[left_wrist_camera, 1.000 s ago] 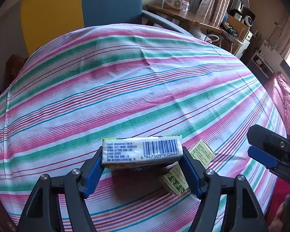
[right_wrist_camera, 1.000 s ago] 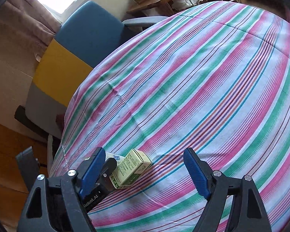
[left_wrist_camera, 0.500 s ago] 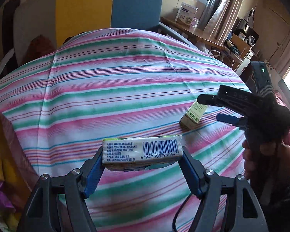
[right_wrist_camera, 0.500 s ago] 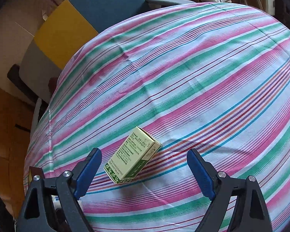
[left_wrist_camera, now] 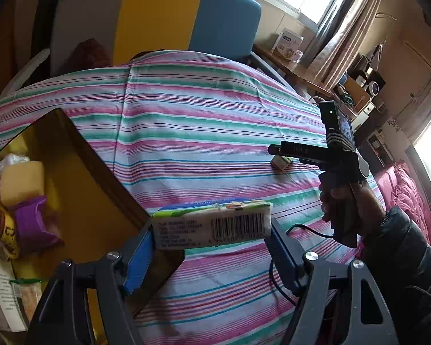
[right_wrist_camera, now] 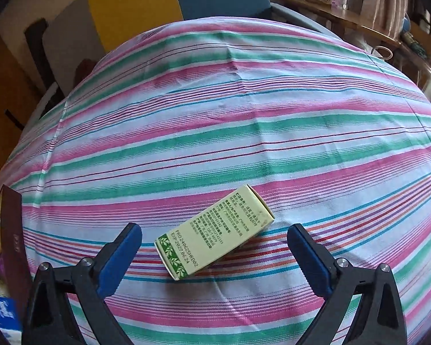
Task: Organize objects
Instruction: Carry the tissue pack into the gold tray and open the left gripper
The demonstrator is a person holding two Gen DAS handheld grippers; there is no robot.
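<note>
Left hand-held gripper [left_wrist_camera: 211,247] clenches tissue pack [left_wrist_camera: 212,227] above box rim [left_wrist_camera: 106,172]; right hand-held gripper [right_wrist_camera: 214,247] jaws just opening, straddling carton [right_wrist_camera: 215,235].

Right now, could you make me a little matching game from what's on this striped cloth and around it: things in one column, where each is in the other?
Things:
1. white tissue pack with barcode
2. pale green cardboard box
3. purple snack wrapper
4. white carton

Places:
A. inside the yellow-lined storage box
B. lying on the striped tablecloth
C. on the wooden shelf by the window
D. gripped in the left tongs

Pairs: 1-D, 2-B, 3-A, 4-C
</note>
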